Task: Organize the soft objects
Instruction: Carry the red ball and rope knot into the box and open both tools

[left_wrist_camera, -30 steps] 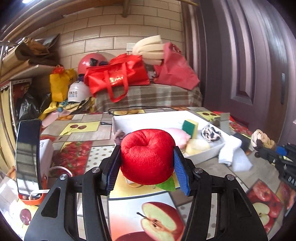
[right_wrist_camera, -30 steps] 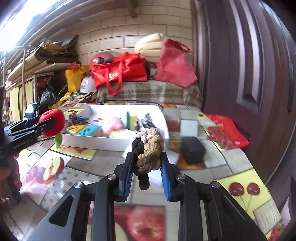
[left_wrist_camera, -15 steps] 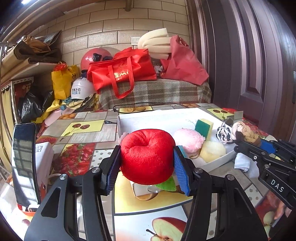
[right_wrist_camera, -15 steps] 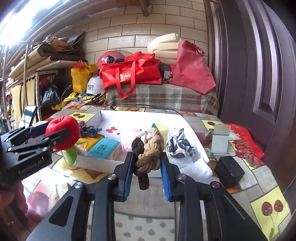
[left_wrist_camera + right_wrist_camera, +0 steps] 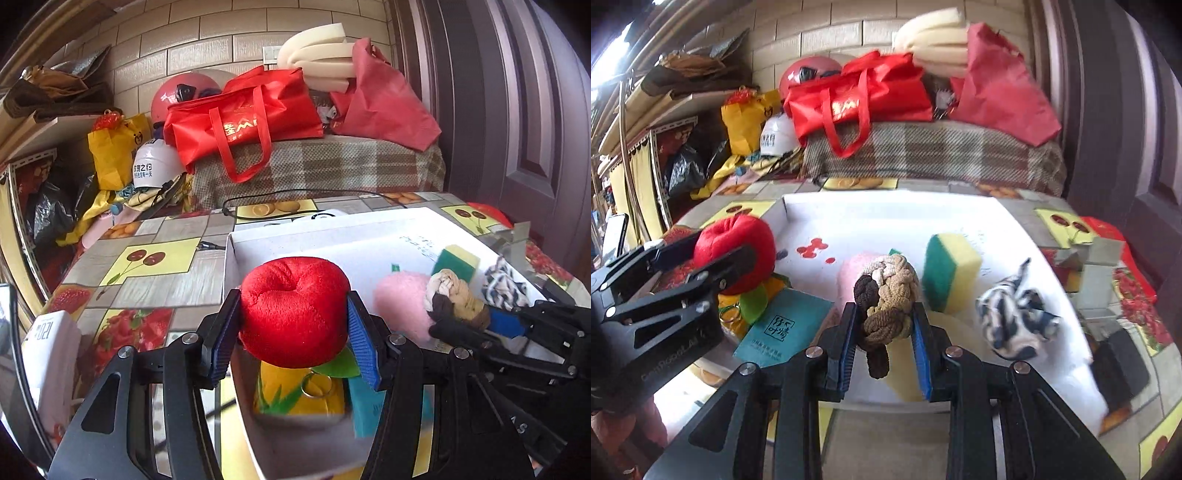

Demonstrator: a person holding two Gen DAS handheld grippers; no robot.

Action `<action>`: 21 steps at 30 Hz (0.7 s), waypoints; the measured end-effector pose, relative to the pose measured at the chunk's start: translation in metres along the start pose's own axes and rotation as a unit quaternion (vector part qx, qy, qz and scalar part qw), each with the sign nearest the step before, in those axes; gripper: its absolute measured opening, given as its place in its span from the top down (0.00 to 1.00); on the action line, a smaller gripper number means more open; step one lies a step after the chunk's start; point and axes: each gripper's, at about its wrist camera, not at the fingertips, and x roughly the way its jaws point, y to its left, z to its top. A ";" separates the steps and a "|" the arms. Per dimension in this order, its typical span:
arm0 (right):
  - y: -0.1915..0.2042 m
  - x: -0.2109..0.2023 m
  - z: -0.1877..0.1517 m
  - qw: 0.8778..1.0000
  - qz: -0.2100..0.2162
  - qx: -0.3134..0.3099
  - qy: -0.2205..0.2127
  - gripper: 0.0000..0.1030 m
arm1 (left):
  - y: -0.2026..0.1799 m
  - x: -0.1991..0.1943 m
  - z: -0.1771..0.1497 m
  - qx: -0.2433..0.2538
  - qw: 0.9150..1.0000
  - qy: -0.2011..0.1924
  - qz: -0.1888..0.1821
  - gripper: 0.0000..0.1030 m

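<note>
**Two handheld grippers carrying soft toys over a white tray**

A table covered with a fruit-patterned cloth (image 5: 147,258) is seen through two fisheye cameras. A shallow white tray (image 5: 886,214) is set on it.

The left gripper (image 5: 293,325) is held above the tray's near left corner. Its blue pads are pressed against the two sides of a red plush apple (image 5: 295,310), so the apple is pinched between them. A green felt leaf (image 5: 338,365) hangs below the apple, and a metal ring (image 5: 314,386) dangles beside the leaf.

The right gripper (image 5: 886,332) is held above the tray's near edge, to the right of the left one. Its pads are squeezed tight on a braided rope knot (image 5: 886,295) of brown, tan and cream cord; a dark loop of the knot hangs down between the fingers.

Inside the tray several soft things are laid out: a yellow sponge with a green face (image 5: 951,269), standing on edge; a black-and-white patterned cloth bundle (image 5: 1015,314) at the right; a pink fluffy item (image 5: 400,306), partly hidden behind the knot; a teal packet (image 5: 783,325); and a yellow item (image 5: 295,395) under the apple.

Behind the table, a red tote bag (image 5: 243,118) is seen on a plaid-covered surface (image 5: 332,166).
</note>
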 end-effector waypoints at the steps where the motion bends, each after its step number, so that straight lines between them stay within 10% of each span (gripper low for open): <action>1: 0.000 0.007 0.003 1.000 -0.001 0.001 0.009 0.73 | 0.000 0.005 0.002 0.000 1.000 0.003 0.003 0.46; 10: -0.015 0.024 0.020 0.998 -0.057 0.035 -0.006 0.69 | 0.004 0.023 0.008 -0.007 1.000 0.020 0.007 0.36; 11: -0.014 0.023 0.021 0.998 -0.059 0.034 -0.012 0.65 | 0.005 0.022 0.008 -0.009 1.000 0.017 0.010 0.26; 13: -0.013 0.017 0.020 0.996 -0.081 0.035 -0.024 0.23 | 0.009 0.017 0.008 -0.023 0.999 0.002 0.031 0.17; 21: -0.023 0.004 0.020 0.991 -0.100 0.063 -0.062 0.00 | 0.016 -0.006 0.004 -0.044 0.996 -0.056 0.052 0.00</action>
